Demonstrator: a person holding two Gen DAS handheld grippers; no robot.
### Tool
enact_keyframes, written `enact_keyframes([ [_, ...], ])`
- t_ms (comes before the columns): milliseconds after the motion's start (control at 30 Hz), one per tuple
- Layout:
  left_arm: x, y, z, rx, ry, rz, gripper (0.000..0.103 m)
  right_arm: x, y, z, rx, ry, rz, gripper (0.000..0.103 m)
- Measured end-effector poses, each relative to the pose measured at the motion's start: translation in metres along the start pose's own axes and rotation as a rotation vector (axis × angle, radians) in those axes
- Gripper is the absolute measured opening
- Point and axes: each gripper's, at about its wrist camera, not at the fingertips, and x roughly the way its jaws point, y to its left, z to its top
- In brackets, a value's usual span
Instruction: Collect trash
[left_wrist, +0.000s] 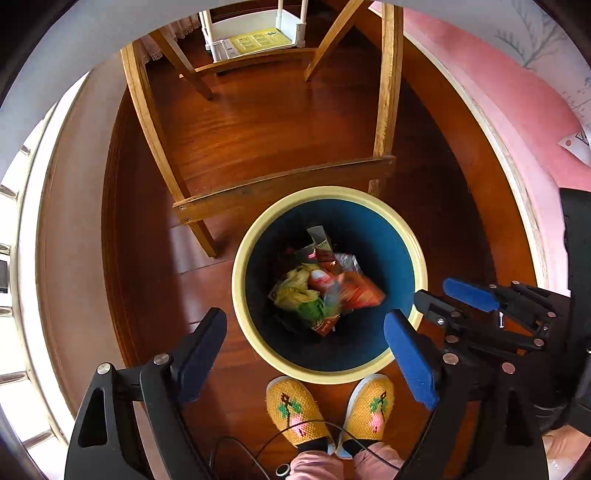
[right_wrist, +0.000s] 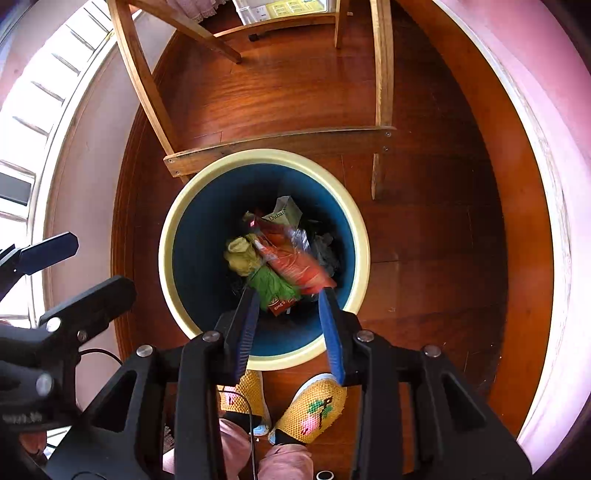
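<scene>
Bin (right_wrist: 173, 236): round, cream rim, blue inside, on wood floor near chair frame (right_wrist: 280, 142).
Trash (right_wrist: 291, 258): red wrapper, green and yellow wads, inside bin.
Left gripper (left_wrist: 306, 332): spread wide, empty, above bin's near edge.
Right gripper (right_wrist: 288, 299): parted, empty, over bin.
Slippers (right_wrist: 314, 410): yellow, near side.

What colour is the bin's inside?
Dark blue inside the cream-rimmed round plastic bin, clearest in the right wrist view.

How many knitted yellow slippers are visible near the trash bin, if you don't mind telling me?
2. One slipper sits left and the other slipper sits right, side by side on the floor just below the bin's rim. None appear hidden.
</scene>
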Motion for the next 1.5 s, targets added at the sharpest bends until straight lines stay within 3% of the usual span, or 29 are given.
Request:
enact_keyframes([
  [200, -0.009, 0.003, 0.0, -0.006, -0.022, 0.009, 0.088, -0.02, 0.002, -0.007, -0.009, -0.028, 0.009, 0.031],
  [533, -0.078, 0.0, -0.002, -0.024, -0.073, 0.01, 0.088, -0.08, 0.008, -0.007, 0.024, -0.065, 0.032, 0.031],
  [800, -0.165, -0.008, 0.004, -0.043, -0.137, 0.022, 0.088, -0.157, 0.021, 0.005, 0.032, -0.113, 0.052, 0.031],
  [1267, -0.344, -0.011, 0.014, -0.117, -0.3, 0.034, 0.088, -0.326, 0.053, 0.021, -0.036, -0.238, 0.095, 0.035],
  [1500, -0.42, -0.016, 0.015, -0.129, -0.374, 0.046, 0.088, -0.404, 0.065, 0.027, -0.059, -0.309, 0.115, 0.052],
])
